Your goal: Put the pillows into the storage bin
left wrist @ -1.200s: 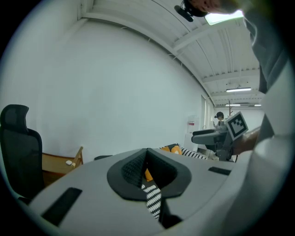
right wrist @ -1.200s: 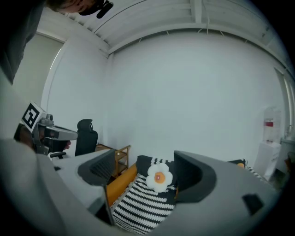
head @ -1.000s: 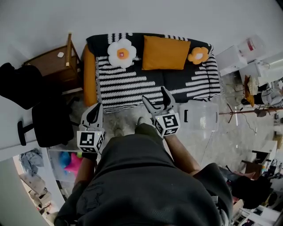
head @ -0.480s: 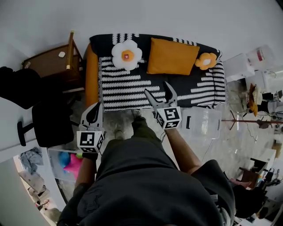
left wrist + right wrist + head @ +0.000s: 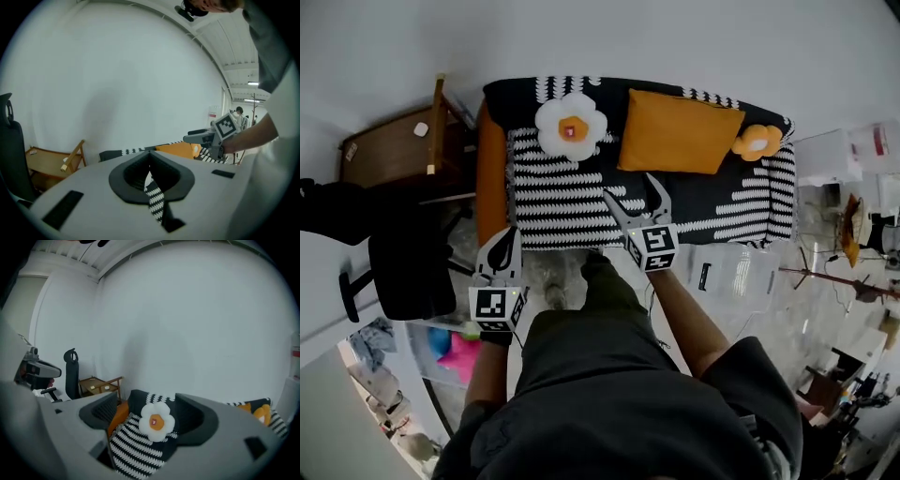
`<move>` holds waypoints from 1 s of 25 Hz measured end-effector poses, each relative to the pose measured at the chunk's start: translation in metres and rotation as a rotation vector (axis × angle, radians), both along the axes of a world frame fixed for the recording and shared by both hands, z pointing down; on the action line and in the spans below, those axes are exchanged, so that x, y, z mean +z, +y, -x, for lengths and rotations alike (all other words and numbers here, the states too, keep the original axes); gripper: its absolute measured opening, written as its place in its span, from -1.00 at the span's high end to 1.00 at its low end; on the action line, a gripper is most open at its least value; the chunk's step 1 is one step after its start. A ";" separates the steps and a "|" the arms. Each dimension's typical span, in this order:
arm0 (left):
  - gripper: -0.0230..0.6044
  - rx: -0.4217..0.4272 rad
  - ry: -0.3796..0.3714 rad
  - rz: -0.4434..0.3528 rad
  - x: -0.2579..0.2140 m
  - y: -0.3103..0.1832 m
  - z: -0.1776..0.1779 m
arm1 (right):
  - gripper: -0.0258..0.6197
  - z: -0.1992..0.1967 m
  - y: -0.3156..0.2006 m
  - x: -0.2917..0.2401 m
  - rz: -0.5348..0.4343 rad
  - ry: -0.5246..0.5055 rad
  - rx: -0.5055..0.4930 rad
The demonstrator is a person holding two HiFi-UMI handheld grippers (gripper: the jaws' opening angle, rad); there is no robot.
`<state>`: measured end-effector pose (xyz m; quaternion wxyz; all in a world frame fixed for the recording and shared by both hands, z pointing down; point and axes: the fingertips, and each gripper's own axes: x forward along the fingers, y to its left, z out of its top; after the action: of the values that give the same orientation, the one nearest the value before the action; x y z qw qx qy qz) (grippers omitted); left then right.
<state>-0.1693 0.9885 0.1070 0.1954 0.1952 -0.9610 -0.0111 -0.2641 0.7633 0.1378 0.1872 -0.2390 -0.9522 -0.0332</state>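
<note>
Three pillows lie on the black-and-white striped sofa (image 5: 581,202): a white flower pillow (image 5: 570,127) at the left, an orange rectangular pillow (image 5: 678,132) in the middle and a small orange flower pillow (image 5: 757,142) at the right. The clear storage bin (image 5: 731,275) stands on the floor in front of the sofa's right end. My right gripper (image 5: 630,192) is open over the sofa's front edge, short of the pillows, and holds nothing. In the right gripper view the white flower pillow (image 5: 157,422) shows between the open right gripper (image 5: 149,414). My left gripper (image 5: 504,236) hangs shut and empty near the sofa's left front corner.
A wooden side table (image 5: 394,150) and a black office chair (image 5: 408,262) stand left of the sofa. A white shelf with pink items (image 5: 455,342) is at the lower left. A coat stand (image 5: 834,272) and clutter fill the right side.
The person has stepped closer to the sofa. My right gripper has risen from the floor in front onto the sofa's front edge, still open. The left gripper has stayed low and shut.
</note>
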 end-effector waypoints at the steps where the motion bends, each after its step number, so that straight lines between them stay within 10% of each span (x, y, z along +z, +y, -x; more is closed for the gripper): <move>1: 0.92 0.000 0.009 0.004 0.007 -0.004 0.010 | -0.28 0.012 -0.002 0.009 -0.002 0.010 -0.006; 15: 0.92 -0.064 0.108 0.010 0.130 -0.029 0.165 | -0.28 0.164 -0.001 0.161 -0.015 0.138 -0.100; 25: 0.92 -0.089 0.150 0.009 0.211 -0.036 0.212 | -0.27 0.229 0.013 0.246 -0.029 0.162 -0.137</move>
<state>-0.3813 0.9526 0.3175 0.2669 0.1501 -0.9515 -0.0301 -0.4928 0.7763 0.3836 0.2642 -0.3029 -0.9148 -0.0405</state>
